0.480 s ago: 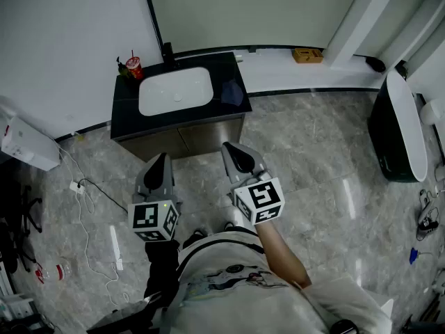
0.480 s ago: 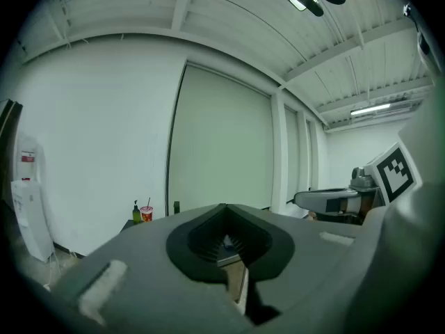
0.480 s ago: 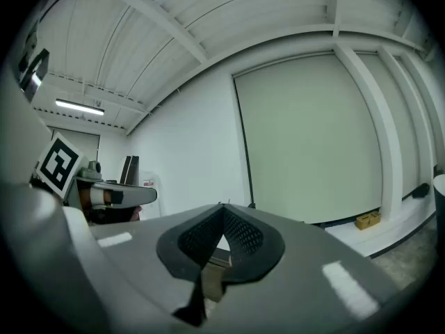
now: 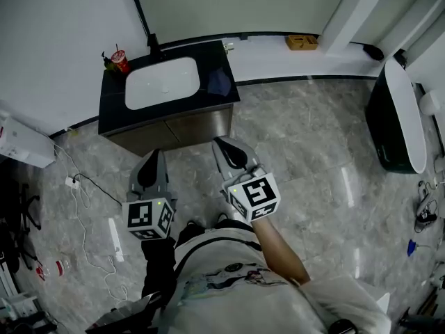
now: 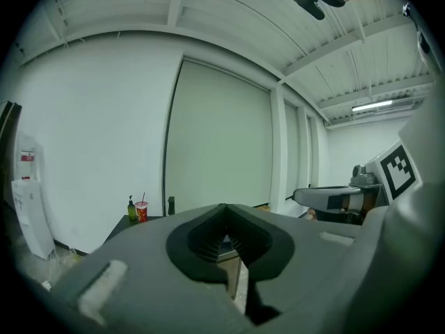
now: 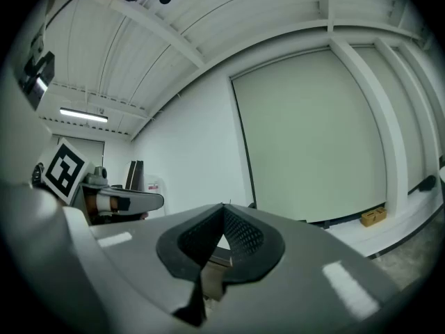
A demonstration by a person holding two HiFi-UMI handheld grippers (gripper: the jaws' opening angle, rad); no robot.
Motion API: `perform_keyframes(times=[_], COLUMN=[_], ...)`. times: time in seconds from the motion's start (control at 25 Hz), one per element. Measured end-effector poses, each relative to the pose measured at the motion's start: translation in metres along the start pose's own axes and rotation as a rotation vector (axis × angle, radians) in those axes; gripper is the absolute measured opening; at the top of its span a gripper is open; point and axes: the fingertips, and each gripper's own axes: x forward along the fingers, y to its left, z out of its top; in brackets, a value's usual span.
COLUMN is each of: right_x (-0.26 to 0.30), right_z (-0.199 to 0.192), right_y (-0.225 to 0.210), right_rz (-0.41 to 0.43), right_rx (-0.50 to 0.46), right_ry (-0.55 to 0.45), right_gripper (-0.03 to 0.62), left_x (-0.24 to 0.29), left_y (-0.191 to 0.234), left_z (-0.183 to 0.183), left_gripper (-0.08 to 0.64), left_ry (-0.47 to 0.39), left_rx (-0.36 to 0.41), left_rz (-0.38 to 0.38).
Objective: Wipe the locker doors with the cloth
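A dark blue cloth (image 4: 221, 82) lies on the right end of the black counter (image 4: 111, 99) of a sink cabinet, beside the white basin (image 4: 162, 82). My left gripper (image 4: 151, 161) and my right gripper (image 4: 227, 147) are held side by side over the marble floor, just short of the cabinet front. Both point toward it, roughly level. Each is shut with nothing between its jaws, as the left gripper (image 5: 227, 207) and the right gripper (image 6: 222, 209) show in their own views. I cannot make out any locker doors.
A red cup (image 4: 119, 60) and a green bottle (image 5: 131, 208) stand at the counter's back left. A white box (image 4: 21, 143) and cables (image 4: 83, 200) are at the left. A black and white fixture (image 4: 400, 120) stands at the right, and a small wooden box (image 4: 301, 42) lies by the far wall.
The whole scene has slid up and to the left in the head view. Both grippers stay shut and side by side before the cabinet.
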Motion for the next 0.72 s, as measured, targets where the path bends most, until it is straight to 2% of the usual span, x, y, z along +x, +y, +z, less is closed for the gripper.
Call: perform_keyframes(times=[0.24,0.52,0.6,0.72], right_x=[0.012,0.052,0.066,0.091], right_z=[-0.029,-0.067,-0.078,-0.084], right_y=[-0.017,-0.045,-0.056,-0.078], right_rz=[-0.019,-0.085,-0.104,-0.136], right_rx=[0.070,0.119,0.132,0.124], right_ry=[0.048,0.148,0.195,0.259], right_gripper=[0.005,0.007,0.064,0.110], left_x=[0.020,0.090,0.112,0.146], left_y=[0.002,0.023,0.028,0.036], left_z=[-0.010,-0.017,-0.017,-0.005], left_gripper=[0.000,0.000,0.000,0.000], left_ry=[0.041,0.059,0.058,0.046], left_rx=[0.010,-0.015,-0.033,-0.038], left_rz=[-0.014,-0.086,-0.116,-0.170])
